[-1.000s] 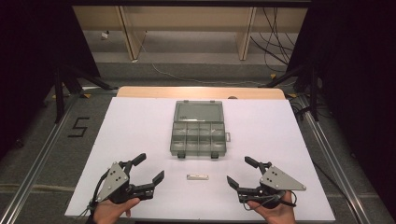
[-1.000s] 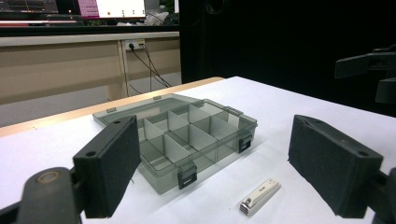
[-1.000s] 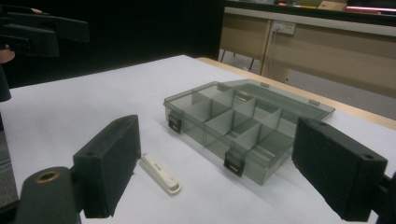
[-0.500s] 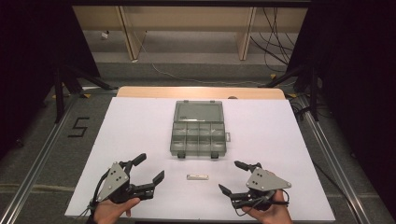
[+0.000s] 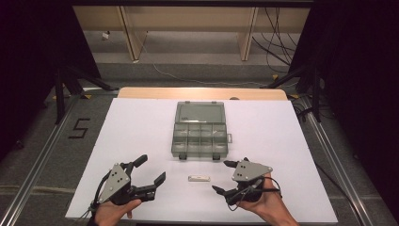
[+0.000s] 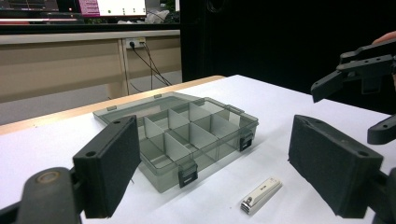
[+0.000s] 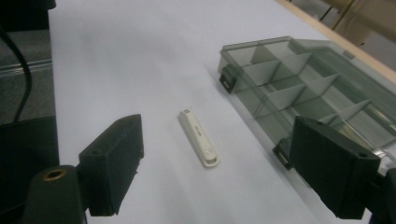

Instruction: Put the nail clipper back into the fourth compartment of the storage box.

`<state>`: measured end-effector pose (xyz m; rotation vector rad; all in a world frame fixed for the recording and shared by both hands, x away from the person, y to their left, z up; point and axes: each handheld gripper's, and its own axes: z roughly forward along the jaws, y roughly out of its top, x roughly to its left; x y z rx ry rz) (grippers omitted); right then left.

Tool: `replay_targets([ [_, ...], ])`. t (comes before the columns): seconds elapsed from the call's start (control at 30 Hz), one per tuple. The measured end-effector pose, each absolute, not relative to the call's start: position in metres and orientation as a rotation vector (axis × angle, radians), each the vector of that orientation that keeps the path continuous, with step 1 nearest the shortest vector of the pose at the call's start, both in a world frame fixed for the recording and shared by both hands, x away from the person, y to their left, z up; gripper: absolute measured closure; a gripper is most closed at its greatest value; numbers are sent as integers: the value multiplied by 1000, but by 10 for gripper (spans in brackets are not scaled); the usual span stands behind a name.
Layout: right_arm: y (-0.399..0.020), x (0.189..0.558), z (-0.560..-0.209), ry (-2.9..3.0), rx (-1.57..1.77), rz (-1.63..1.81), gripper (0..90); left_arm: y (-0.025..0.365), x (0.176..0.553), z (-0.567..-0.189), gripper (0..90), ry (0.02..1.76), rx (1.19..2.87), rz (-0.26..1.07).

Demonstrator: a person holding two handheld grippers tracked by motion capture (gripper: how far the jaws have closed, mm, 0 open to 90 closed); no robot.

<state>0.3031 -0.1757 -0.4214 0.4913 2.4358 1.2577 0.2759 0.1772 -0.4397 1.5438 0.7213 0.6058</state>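
Compartment box (image 5: 200, 136) at counter (image 5: 136, 127) centre, lid open flat toward 12 o'clock, latches facing 6 o'clock; compartments look empty. Small white nail clipper (image 5: 198, 178) flat on counter at 6 o'clock from box, just clear of its front edge, between both grippers. Left gripper (image 5: 149, 176) at 8 o'clock from clipper, fingers released, spread wide, gripping nothing. Right gripper (image 5: 225, 177) at 3 o'clock from clipper, near it, not touching; fingers released, spread wide, clipper lying between them in right gripper view.
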Motion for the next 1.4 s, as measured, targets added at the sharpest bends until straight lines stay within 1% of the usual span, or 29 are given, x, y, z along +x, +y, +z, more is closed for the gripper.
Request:
replay_targets([
  [0.2, -162, 313, -422, 2521, 446, 1194, 201, 178, 276, -440, 163, 719, 1545, 609],
  [0.27, -154, 319, -422, 2565, 420, 1136, 241, 177, 276, -440, 163, 722, 1544, 606],
  [0.53, -136, 330, -423, 2622, 395, 1097, 247, 177, 276, -440, 163, 723, 1543, 603],
  [0.6, -131, 333, -423, 2655, 381, 1079, 271, 178, 276, -440, 163, 722, 1541, 603],
  [0.77, -125, 338, -423, 2675, 375, 1049, 288, 177, 275, -440, 163, 724, 1543, 603],
  [0.8, -121, 341, -424, 2696, 370, 1040, 310, 177, 276, -440, 163, 723, 1543, 604],
  [0.83, -121, 341, -424, 2696, 370, 1040, 310, 177, 276, -440, 163, 723, 1543, 604],
  [1.17, -98, 359, -433, 2825, 341, 932, 352, 178, 276, -440, 163, 718, 1542, 604],
  [1.4, -90, 363, -440, 2881, 308, 859, 395, 178, 276, -440, 163, 719, 1542, 605],
])
